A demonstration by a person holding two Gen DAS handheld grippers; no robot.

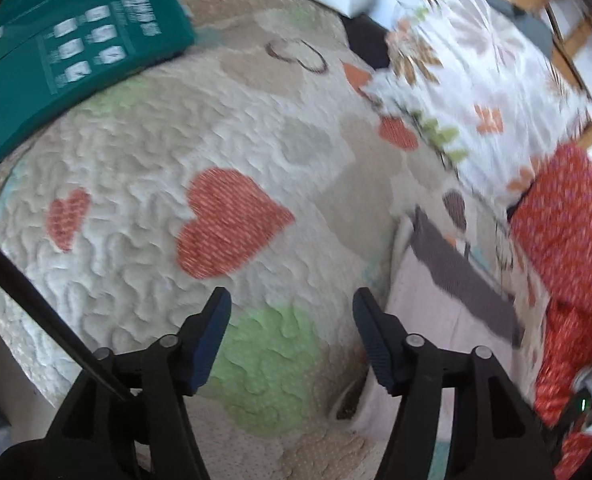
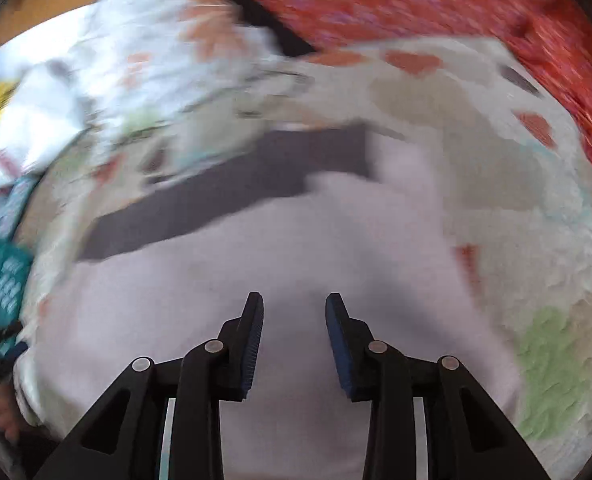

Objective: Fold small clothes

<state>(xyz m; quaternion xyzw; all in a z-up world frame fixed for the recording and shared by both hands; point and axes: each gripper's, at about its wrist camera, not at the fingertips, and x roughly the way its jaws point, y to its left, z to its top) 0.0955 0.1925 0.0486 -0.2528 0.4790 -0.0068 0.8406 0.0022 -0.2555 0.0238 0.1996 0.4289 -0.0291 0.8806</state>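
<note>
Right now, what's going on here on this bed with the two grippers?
A person is folding small clothes with a handheld gripper in each hand. A pale pink garment with a grey band lies flat on the heart-patterned quilt. The right gripper hovers open above the garment; the left gripper is open over the quilt beside it. Neither holds anything.

A quilt (image 1: pixel 143 168) patterned with red hearts and green patches was spread across the bed. A teal box (image 1: pixel 67 40) was laid at its far left edge, and a floral pillow (image 1: pixel 476 80) at the far right. Wooden furniture (image 1: pixel 568 36) was seen beyond the pillow, brightly lit by daylight.
</note>
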